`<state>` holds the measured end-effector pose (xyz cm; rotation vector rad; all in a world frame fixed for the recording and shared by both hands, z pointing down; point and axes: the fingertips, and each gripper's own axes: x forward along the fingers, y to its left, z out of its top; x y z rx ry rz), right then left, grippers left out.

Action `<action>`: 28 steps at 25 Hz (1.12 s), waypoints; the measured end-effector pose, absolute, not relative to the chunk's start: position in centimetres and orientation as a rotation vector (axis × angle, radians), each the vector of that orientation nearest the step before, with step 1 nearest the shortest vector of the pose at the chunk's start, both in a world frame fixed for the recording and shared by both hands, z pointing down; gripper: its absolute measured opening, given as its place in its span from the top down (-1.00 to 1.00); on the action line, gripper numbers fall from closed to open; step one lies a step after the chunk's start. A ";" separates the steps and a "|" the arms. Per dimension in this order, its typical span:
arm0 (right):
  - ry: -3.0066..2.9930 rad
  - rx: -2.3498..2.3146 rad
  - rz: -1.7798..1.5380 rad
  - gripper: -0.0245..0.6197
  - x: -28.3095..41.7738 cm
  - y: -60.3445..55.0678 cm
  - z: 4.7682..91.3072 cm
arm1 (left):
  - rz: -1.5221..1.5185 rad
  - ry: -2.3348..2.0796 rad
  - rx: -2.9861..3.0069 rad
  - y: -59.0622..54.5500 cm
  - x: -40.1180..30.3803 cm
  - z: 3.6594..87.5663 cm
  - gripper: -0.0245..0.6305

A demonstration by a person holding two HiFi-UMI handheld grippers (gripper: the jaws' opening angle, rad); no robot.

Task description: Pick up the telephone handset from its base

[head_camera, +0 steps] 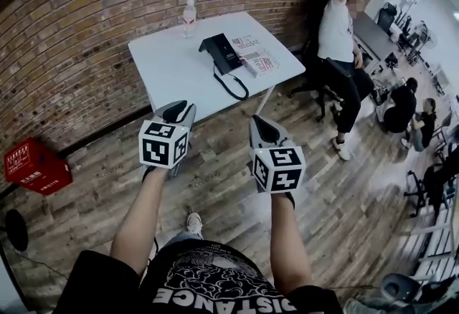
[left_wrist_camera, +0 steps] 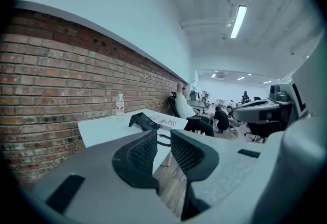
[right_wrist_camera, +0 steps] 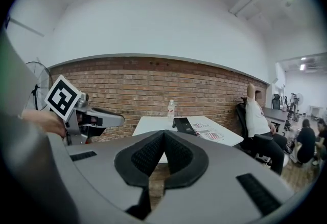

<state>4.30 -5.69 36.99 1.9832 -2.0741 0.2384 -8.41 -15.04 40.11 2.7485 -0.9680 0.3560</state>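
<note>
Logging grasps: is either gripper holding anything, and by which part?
Nothing. Left gripper open and empty, right gripper shut on nothing; the telephone sits untouched on the table.

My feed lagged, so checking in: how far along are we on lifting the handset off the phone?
Done: nothing; the handset sits on its base on the table. In hand: left claw open, right claw shut, both empty, over the floor, short of the table. Still to do: reach, grip and lift the handset.
</note>
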 end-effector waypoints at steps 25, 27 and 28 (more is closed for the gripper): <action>-2.058 2.020 0.233 0.92 6.9 -17.8 37.8 | 0.315 -0.801 2.716 -26.6 -3.5 42.4 0.49; -2.062 2.016 0.232 0.92 7.7 -18.6 38.1 | 0.312 -0.796 2.702 -27.4 -2.7 42.8 0.47; -2.065 2.016 0.233 0.92 8.2 -19.1 38.2 | 0.310 -0.793 2.697 -27.7 -2.3 43.0 0.46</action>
